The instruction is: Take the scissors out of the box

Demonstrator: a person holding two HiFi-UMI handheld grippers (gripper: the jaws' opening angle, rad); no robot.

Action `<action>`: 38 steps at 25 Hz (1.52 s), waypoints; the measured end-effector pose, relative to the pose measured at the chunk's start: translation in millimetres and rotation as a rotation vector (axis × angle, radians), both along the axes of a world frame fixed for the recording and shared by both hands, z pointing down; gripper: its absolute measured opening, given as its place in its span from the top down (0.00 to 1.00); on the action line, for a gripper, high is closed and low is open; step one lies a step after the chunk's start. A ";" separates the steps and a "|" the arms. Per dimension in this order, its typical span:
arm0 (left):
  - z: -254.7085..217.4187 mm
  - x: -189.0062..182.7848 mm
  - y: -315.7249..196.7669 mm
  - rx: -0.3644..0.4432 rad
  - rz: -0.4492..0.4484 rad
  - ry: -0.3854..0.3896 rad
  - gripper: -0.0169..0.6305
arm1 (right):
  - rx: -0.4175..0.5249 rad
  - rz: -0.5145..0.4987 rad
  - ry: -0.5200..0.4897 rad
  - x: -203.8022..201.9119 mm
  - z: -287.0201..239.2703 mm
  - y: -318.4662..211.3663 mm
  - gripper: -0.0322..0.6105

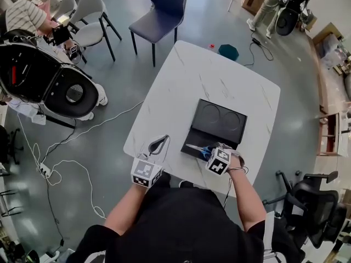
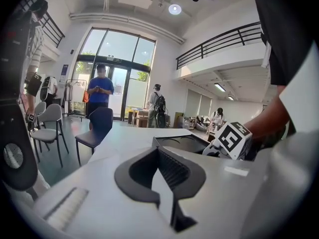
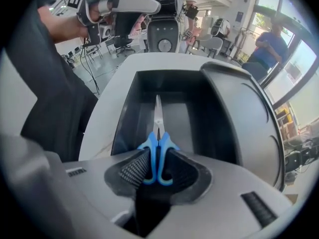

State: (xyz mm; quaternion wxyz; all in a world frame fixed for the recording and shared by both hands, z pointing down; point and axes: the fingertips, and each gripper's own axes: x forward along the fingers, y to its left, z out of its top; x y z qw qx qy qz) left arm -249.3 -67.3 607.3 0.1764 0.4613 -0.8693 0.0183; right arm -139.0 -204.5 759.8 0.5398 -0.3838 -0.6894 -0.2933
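Note:
A black box (image 1: 218, 123) lies open on the white marble table (image 1: 186, 86), its lid flat with two round recesses. The scissors (image 1: 197, 148), blue-handled with steel blades, lie along the box's near tray. My right gripper (image 1: 211, 152) is shut on the blue handles (image 3: 158, 156), and the blades (image 3: 157, 114) point away down the tray (image 3: 179, 114). My left gripper (image 1: 159, 144) hovers over the table's near-left edge, left of the box, shut with nothing in it. In the left gripper view the left gripper (image 2: 159, 159) faces the box (image 2: 180, 143) and the right gripper's marker cube (image 2: 233, 139).
A dark blue chair (image 1: 162, 9) stands at the table's far side, white chairs (image 1: 90, 21) to the far left. White cables (image 1: 66, 163) run across the floor on the left. A black office chair (image 1: 312, 201) stands near right. People stand in the background.

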 end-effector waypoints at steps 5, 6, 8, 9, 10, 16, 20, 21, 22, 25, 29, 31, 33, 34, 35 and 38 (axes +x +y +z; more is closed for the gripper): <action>0.0 -6.2 2.3 0.005 -0.004 0.004 0.96 | -0.026 0.055 -0.007 -4.2 -1.4 -2.2 0.79; 0.3 -6.7 1.7 0.006 -0.003 0.005 0.96 | -0.039 0.079 -0.007 -5.5 -1.6 -2.8 0.81; 0.7 -6.9 -0.4 0.008 0.002 0.005 0.96 | -0.054 0.100 -0.009 -6.4 -2.0 -3.5 0.81; 0.4 -6.8 -1.5 0.009 0.005 0.005 0.96 | -0.052 0.099 -0.013 -6.4 -2.1 -4.0 0.81; -0.2 -6.7 -2.5 0.010 0.008 0.005 0.96 | -0.047 0.095 -0.022 -6.7 -2.4 -4.5 0.81; -2.4 -5.9 -3.8 0.013 0.018 -0.002 0.96 | -0.064 0.099 -0.119 -10.6 -22.5 -5.2 0.81; -4.5 -5.2 -5.1 0.015 0.029 -0.004 0.96 | -0.075 0.111 -0.201 -13.7 -45.4 -5.8 0.81; -5.2 -4.7 -6.0 0.015 0.034 -0.005 0.96 | -0.082 0.117 -0.221 -13.4 -52.1 -5.6 0.81; -5.9 -4.2 -7.0 0.015 0.038 -0.006 0.96 | -0.092 0.123 -0.242 -13.0 -59.4 -5.0 0.81; -8.6 -4.1 -10.0 0.015 0.047 -0.010 0.96 | -0.113 0.144 -0.319 -12.2 -83.6 -3.4 0.81; -14.7 -6.5 -17.6 0.020 0.067 -0.025 0.96 | -0.102 0.187 -0.478 -19.5 -116.3 -6.5 0.81; -18.8 -4.7 -22.6 0.016 0.090 -0.042 0.96 | -0.117 0.234 -0.556 -24.0 -132.2 -8.3 0.81; -23.6 -2.3 -26.8 0.015 0.105 -0.053 0.96 | -0.141 0.287 -0.625 -27.3 -147.7 -12.1 0.81; -26.4 -1.8 -28.7 0.017 0.108 -0.056 0.96 | -0.157 0.318 -0.658 -29.4 -155.6 -15.0 0.81; -29.4 -1.9 -30.7 0.021 0.111 -0.056 0.96 | -0.174 0.351 -0.689 -32.2 -163.4 -18.3 0.81; -37.0 -2.0 -37.7 0.028 0.133 -0.059 0.96 | -0.231 0.450 -0.783 -40.7 -184.9 -27.7 0.81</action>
